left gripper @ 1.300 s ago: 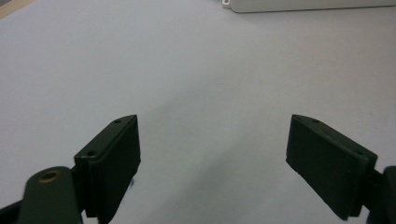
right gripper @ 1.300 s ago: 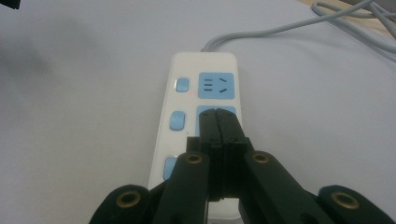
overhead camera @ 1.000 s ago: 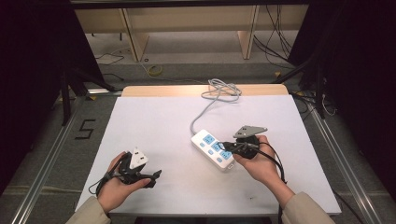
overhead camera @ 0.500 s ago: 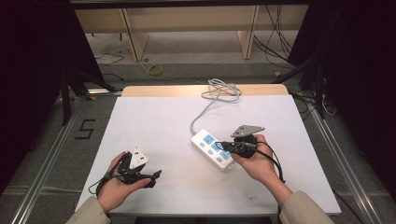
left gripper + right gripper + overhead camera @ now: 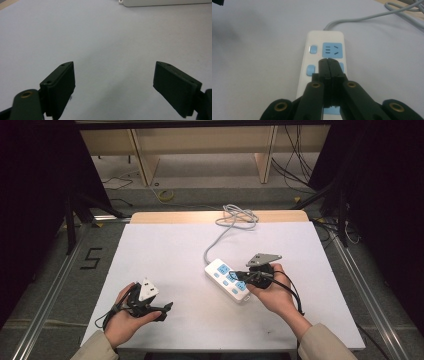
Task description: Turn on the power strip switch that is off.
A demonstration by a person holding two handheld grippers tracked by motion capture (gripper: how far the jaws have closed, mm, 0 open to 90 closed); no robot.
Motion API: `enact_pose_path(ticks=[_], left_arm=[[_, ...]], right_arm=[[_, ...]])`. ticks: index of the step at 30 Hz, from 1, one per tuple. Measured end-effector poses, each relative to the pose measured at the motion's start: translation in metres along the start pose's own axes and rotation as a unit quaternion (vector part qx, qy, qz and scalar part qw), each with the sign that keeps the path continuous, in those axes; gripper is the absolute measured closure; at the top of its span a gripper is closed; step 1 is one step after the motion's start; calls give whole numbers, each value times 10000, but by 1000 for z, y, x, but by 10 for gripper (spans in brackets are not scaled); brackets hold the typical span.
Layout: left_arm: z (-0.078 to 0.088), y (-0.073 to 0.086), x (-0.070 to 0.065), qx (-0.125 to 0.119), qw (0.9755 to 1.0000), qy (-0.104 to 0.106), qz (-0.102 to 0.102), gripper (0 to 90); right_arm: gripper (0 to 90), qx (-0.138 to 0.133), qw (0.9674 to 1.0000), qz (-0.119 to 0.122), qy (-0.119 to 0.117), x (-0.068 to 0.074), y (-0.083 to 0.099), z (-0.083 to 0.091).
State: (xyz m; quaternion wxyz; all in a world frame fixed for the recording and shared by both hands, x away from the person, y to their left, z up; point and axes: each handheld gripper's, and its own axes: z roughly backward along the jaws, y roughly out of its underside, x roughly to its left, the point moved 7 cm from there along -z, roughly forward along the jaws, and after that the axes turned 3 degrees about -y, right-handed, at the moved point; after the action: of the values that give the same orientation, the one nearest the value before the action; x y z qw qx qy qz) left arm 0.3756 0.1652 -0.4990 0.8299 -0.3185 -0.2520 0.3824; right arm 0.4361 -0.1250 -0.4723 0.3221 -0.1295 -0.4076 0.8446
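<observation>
From high up, I see the white power strip [image 5: 227, 280] lying a bit right of the middle of the tabletop [image 5: 165, 255], its cord [image 5: 220, 234] running to the far edge. My right gripper [image 5: 239, 276] hovers over it.

My left gripper [image 5: 113, 85] has its jaws wide apart, with nothing between.

My right gripper's [image 5: 328, 62] jaws are pressed together over a blue switch [image 5: 311, 70]. If I push crooked, they could slip off and shove the strip sideways.

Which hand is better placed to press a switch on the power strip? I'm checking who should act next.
Right. The right tongs are shut and poised over the power strip near its blue buttons, while the left tongs sit open, well apart from it near the table edge.
</observation>
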Motion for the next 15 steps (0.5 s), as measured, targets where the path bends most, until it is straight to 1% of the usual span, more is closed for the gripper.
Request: enact_pose_path(ticks=[15], left_arm=[[0,0,0,1,10000,3,-8,175]], right_arm=[[900,26,10000,37,-15,2,-2,-4]])
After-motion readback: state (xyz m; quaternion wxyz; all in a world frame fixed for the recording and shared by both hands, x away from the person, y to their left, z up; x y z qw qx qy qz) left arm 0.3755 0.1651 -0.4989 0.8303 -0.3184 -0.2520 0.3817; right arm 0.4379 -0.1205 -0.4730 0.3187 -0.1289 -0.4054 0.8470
